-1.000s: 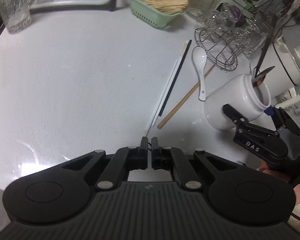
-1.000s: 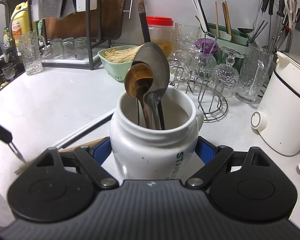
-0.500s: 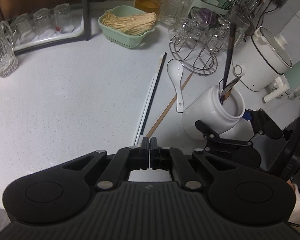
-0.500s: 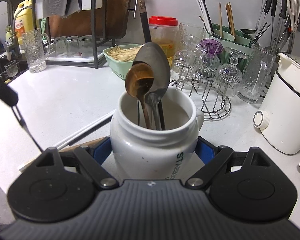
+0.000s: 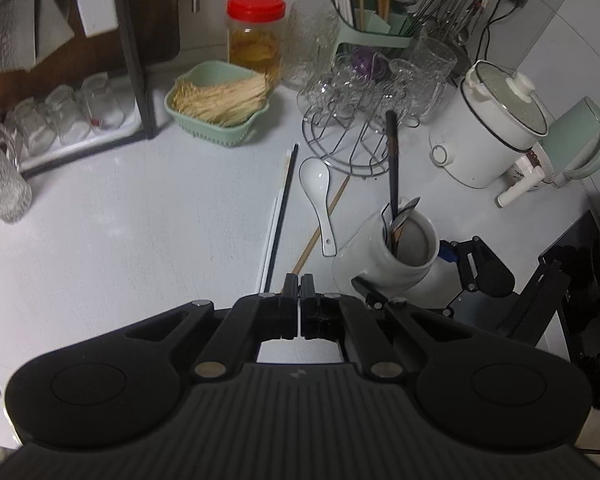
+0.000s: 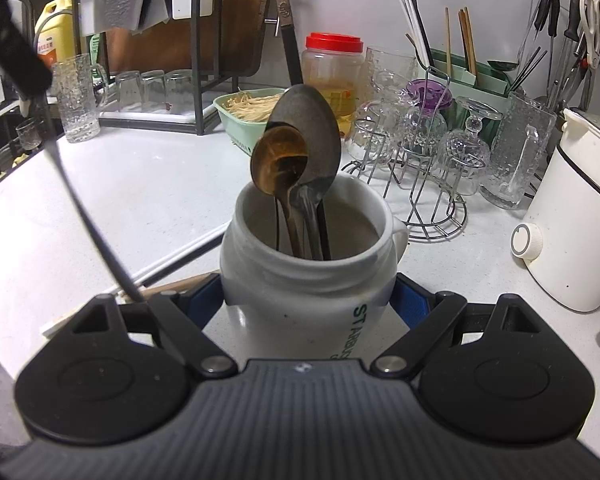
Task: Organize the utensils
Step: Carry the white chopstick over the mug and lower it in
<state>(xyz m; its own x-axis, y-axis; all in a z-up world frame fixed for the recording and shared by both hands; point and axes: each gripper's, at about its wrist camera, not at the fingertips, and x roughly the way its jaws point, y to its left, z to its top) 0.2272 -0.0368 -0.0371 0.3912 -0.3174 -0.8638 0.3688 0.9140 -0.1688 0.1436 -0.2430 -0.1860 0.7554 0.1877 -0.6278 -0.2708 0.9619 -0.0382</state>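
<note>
The lower ends of the spoons (image 6: 296, 152) vanish inside the white jar (image 6: 300, 280), its base hidden behind the right gripper (image 6: 308, 296). The jar's green lettering is cut short by that gripper's body. A black chopstick (image 5: 282, 208) and a wooden one (image 5: 320, 228) disappear behind the left gripper (image 5: 300, 286). The yellow bottle (image 6: 54, 36) has a label too small to read.

Dim, bluish indoor light; fisheye-bent edges; slight softness.
</note>
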